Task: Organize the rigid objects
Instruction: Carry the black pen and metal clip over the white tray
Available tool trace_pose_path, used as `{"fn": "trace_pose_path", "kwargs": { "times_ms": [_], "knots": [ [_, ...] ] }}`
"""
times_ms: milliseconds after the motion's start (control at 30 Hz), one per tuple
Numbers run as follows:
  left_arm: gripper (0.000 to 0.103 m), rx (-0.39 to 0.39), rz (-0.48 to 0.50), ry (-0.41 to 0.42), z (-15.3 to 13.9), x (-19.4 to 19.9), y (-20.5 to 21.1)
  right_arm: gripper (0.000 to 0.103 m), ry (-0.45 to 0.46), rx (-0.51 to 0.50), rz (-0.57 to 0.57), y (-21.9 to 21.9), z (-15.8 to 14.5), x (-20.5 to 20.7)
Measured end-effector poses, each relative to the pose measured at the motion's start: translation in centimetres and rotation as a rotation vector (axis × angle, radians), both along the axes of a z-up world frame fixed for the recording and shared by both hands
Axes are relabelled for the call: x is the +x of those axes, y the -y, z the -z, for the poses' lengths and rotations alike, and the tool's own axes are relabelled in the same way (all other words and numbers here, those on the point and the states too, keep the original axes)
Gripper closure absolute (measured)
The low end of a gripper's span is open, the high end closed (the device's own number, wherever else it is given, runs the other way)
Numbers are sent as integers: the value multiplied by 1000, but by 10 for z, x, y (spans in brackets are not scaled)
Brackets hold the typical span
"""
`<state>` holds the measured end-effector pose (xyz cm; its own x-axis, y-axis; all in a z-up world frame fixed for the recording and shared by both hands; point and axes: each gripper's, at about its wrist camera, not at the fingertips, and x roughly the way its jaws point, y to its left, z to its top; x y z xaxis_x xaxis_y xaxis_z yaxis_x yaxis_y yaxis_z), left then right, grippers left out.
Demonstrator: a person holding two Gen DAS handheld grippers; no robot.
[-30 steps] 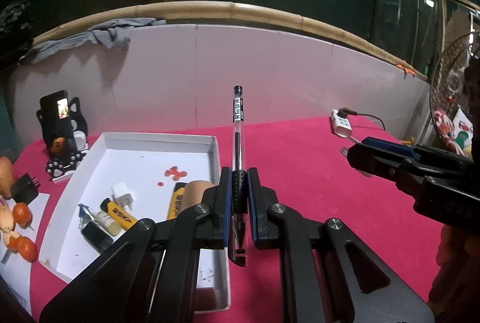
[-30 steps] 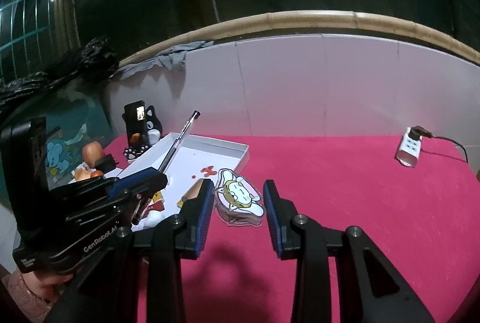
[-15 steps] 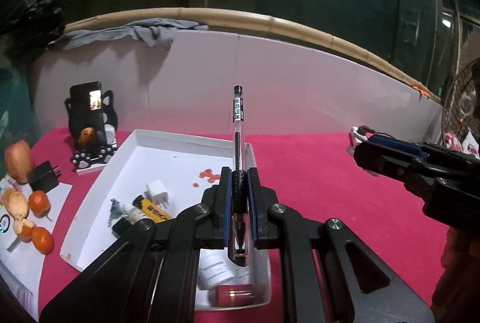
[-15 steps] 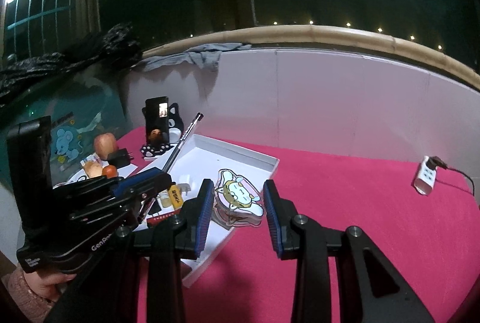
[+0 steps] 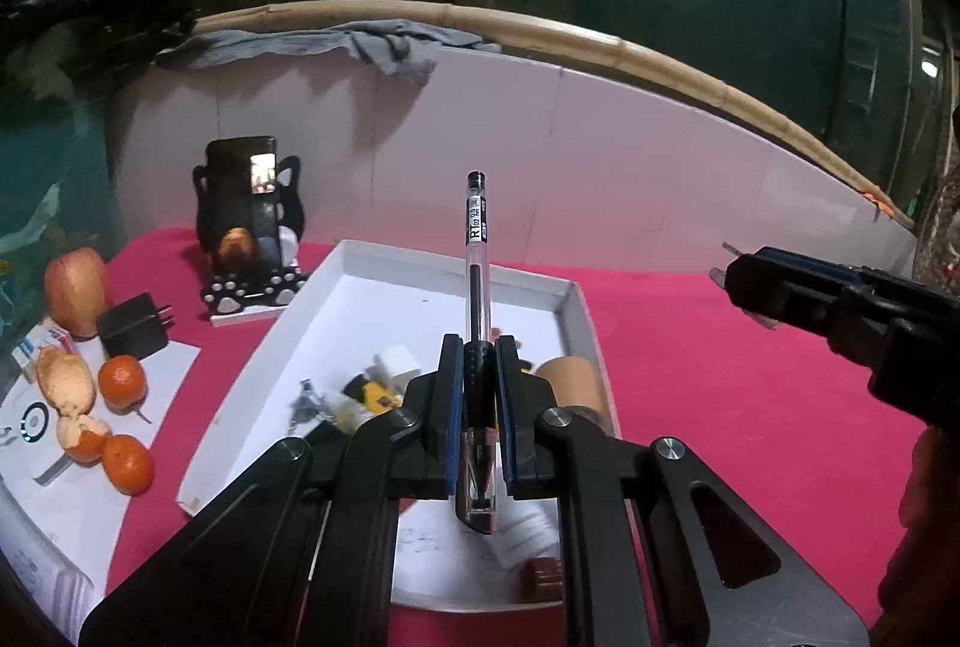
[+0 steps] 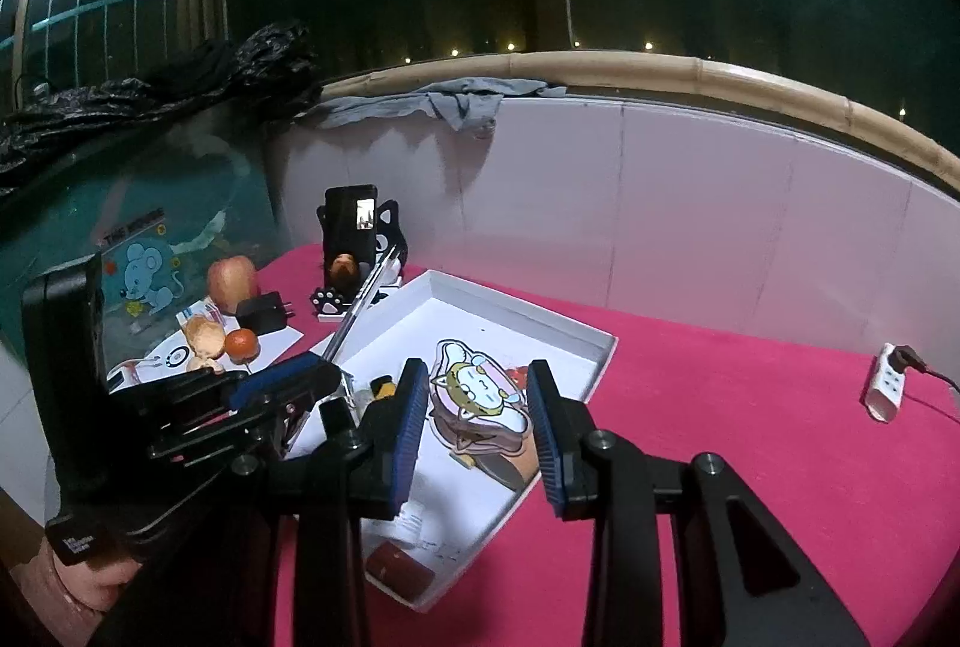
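Observation:
My left gripper (image 5: pixel 479 347) is shut on a clear pen (image 5: pixel 476 239) with a black cap, which sticks out forward past the fingers. It hovers over the white tray (image 5: pixel 420 257). The tray holds a white plug (image 5: pixel 396 360), a yellow-black item (image 5: pixel 375 395), a brown tape roll (image 5: pixel 570 377) and a red cylinder (image 5: pixel 540 575). My right gripper (image 6: pixel 480 383) is shut on a flat cartoon figure (image 6: pixel 480 395), also above the tray (image 6: pixel 528 311). The left gripper (image 6: pixel 324 377) and its pen (image 6: pixel 366 305) sit just left of it. The right gripper (image 5: pixel 744 281) shows at right in the left wrist view.
A phone in a black cat stand (image 5: pixel 249 227) is behind the tray's left corner. An apple (image 5: pixel 75 290), a black adapter (image 5: pixel 132 326) and tangerines (image 5: pixel 123 377) lie on white paper to the left. A white power strip (image 6: pixel 885 389) lies far right on the pink cloth. A white wall (image 6: pixel 690 203) closes the back.
Both grippers have moved left across the pink cloth and now hang over the tray. The pen and the cartoon figure stay gripped as before.

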<state>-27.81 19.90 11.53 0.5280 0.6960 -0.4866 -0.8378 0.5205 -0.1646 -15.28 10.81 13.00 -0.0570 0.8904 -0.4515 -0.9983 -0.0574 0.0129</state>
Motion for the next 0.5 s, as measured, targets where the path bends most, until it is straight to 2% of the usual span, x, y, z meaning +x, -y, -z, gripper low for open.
{"fn": "trace_pose_path", "kwargs": {
  "times_ms": [500],
  "knots": [
    [94,-22,-68,-80,20,-13,-40,70,-44,-84,-13,-53,20,-11]
  ]
}}
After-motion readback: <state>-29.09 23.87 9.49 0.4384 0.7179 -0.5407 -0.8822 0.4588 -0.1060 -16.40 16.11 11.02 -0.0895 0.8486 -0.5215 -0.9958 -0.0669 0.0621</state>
